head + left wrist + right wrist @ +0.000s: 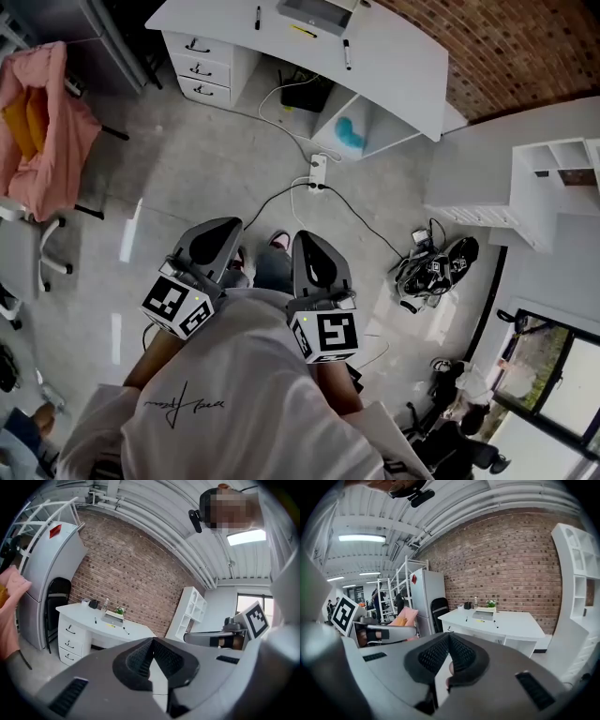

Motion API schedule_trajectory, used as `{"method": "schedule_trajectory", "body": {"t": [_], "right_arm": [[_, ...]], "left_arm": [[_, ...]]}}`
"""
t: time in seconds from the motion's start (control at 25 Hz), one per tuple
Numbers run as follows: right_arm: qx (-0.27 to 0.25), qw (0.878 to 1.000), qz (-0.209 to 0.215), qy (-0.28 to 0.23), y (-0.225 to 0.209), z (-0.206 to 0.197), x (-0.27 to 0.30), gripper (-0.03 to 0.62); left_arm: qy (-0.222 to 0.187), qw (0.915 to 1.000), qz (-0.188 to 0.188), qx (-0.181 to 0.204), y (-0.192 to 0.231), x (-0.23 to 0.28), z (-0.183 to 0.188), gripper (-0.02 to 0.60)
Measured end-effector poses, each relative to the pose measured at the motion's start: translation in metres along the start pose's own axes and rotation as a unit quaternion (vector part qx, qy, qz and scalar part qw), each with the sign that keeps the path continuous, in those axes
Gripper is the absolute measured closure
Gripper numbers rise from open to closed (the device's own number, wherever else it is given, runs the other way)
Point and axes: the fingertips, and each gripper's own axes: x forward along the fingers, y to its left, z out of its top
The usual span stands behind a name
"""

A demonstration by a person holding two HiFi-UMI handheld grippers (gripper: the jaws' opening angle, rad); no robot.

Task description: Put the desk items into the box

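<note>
The white desk [394, 56] stands far ahead across the floor. On it sit a grey open box [316, 13], a black pen [258, 17], a yellow pen [303, 31] and a marker [346, 53]. I hold both grippers close to my chest, well short of the desk. My left gripper [220, 232] is shut and holds nothing, and so is my right gripper [310, 242]. The left gripper view shows the jaws [152, 640] meeting at the tip, with the desk [89, 620] and box [114, 617] beyond. In the right gripper view the jaws [449, 635] also meet, under the desk [515, 625] and box [483, 615].
A chair draped with pink cloth [42, 122] stands at the left. A power strip [318, 171] and cables lie on the floor before the desk. A white shelf unit [553, 183] and a black bundle [436, 267] are to the right. A grey fridge [51, 573] is left of the desk.
</note>
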Motion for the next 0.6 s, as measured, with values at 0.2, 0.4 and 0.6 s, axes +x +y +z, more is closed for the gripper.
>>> {"method": "schedule_trajectory", "body": {"t": [0.2,0.4,0.6], "right_arm": [[0.035,0.999,0.001,-0.008,-0.042,-0.001,0.027,0.569],[0.043,0.999,0.018,-0.006,-0.095,0.011,0.066,0.569],[0.058,0.998,0.033,-0.011,-0.148,0.022,0.101,0.569]], "left_arm": [[0.024,0.9995,0.019,0.001,0.010,0.041,-0.007,0.577],[0.031,0.9985,0.041,0.019,0.022,0.102,0.012,0.577],[0.036,0.9972,0.058,0.031,0.026,0.165,0.028,0.577]]}}
